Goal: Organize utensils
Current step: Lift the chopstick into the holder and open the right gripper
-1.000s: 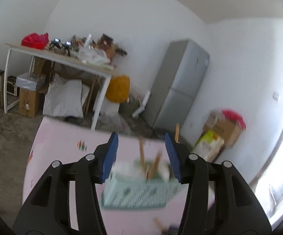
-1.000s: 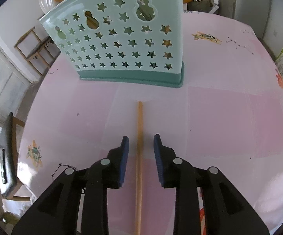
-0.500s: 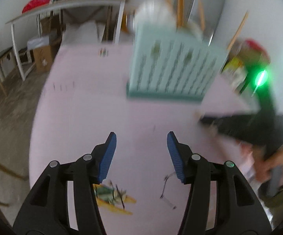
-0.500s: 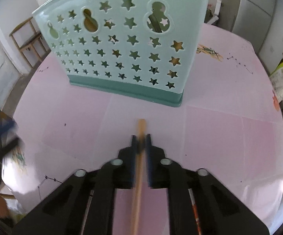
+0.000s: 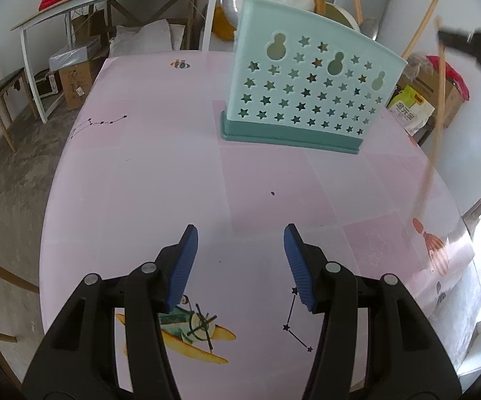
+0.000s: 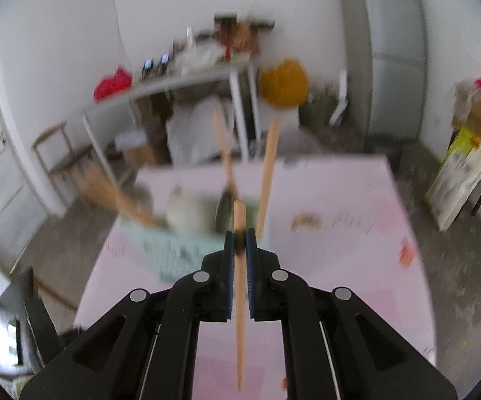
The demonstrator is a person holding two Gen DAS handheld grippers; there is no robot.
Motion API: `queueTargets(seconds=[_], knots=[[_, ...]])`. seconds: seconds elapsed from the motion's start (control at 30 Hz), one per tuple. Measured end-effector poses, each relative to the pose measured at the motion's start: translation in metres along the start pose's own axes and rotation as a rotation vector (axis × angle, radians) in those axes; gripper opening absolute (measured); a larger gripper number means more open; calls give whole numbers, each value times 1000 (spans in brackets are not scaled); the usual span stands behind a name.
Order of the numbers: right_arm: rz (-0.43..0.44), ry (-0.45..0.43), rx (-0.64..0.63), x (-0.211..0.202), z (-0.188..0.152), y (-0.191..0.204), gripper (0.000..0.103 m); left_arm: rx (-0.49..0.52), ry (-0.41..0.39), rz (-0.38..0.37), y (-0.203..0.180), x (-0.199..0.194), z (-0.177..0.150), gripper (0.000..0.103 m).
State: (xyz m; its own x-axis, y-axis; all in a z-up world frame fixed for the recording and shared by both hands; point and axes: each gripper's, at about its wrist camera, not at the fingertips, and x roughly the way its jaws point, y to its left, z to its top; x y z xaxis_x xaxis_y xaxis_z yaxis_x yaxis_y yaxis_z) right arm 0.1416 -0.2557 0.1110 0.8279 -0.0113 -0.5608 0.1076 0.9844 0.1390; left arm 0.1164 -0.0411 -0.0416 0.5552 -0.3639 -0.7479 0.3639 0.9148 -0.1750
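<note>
Pink, cartoon-printed cloth covers the table [image 5: 160, 180] in the left wrist view, with a cluttered white desk and a fridge behind. On it stands the mint-green utensil holder [image 5: 310, 96], upright and pierced with stars, with wooden sticks and ladles poking from its top. The left gripper [image 5: 240, 263] hovers over bare cloth near the table's front edge, its blue pads roughly half apart and nothing between them. At the right edge of this view a thin wooden chopstick [image 5: 435, 126] hangs aslant in the air, pinched near its top by the dark, blurred right gripper [image 5: 453, 38]

The right wrist view is blurred by motion, looking down over the same table toward the holder [image 6: 180, 250]. Here the right gripper [image 6: 240, 243] is clamped tight on the chopstick [image 6: 239, 300], which runs between the pads with a short end jutting past the tips. Such a stick is probably light, stiff and smooth, likely to pivot or slide in a pinch; a hold nearer its middle would steady it for dropping into the holder
</note>
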Motion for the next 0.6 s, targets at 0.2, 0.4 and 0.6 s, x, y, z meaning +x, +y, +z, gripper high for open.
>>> queueTargets(seconds=[0.2,0.4,0.6], knots=[[-16,-145,-27,-25,51,-6,7,-17,-21,10,8,-2,9,51],[18,-221,-63,-42,88,-2,7,-20,-63,20,15,-10,21,51],[6,-297,-107,-48,124,7,7,-17,-104,33,18,-15,32,51]])
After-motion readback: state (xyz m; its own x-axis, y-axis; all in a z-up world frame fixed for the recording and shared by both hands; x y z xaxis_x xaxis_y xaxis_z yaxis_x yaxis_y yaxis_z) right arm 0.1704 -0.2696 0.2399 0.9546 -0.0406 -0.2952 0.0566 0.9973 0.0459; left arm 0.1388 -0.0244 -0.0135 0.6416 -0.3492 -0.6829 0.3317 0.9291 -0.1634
